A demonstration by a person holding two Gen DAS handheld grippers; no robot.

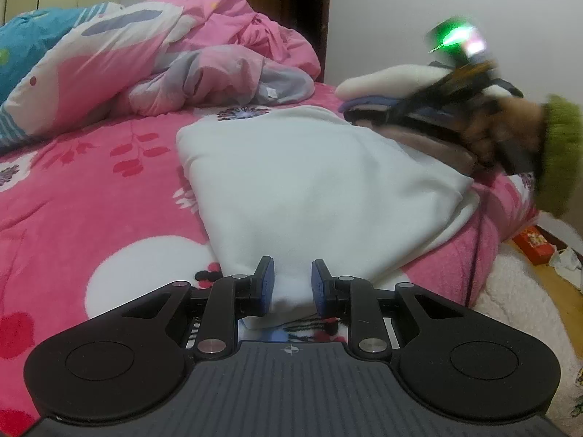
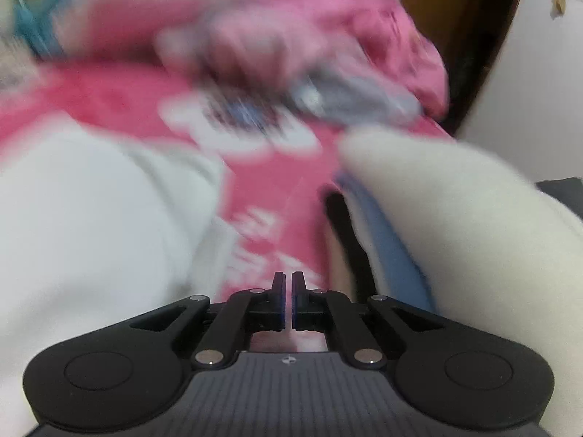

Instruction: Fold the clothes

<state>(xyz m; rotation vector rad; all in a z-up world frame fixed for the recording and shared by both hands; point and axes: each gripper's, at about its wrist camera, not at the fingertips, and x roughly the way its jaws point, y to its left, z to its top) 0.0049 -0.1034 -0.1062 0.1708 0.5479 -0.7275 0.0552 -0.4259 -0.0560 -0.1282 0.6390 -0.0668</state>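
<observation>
Basically clamped: left gripper (image 1: 291, 286) pinching the near edge of the folded white garment (image 1: 313, 182), blue pads (image 1: 267, 284) pressed into a small bunch of cloth from both sides. Garment lying flat on the pink floral blanket (image 1: 91, 200), roughly in the middle of the bed, one corner hanging toward the bed's right edge.

Over on the right: right gripper (image 2: 288, 300) with fingers drawn together, only a sliver of gap, nothing between them. Hovering over the pink blanket, between the white garment on its left (image 2: 91, 218) and a stack of folded clothes (image 2: 455, 211) on its right, cream piece on top, blue and dark layers under it. Whole right wrist view badly smeared, so no fine detail there.

From the left wrist view, same gripper seen blurred (image 1: 368, 114) near that stack, green light glowing on top, held by a hand (image 1: 484, 134) in a green knit cuff (image 1: 557, 153).

Further back: rumpled pink and grey duvet (image 1: 204, 62), blue pillow (image 1: 32, 47), dark doorway (image 1: 280, 0). Red box (image 1: 533, 245) on the wooden floor past the bed.
</observation>
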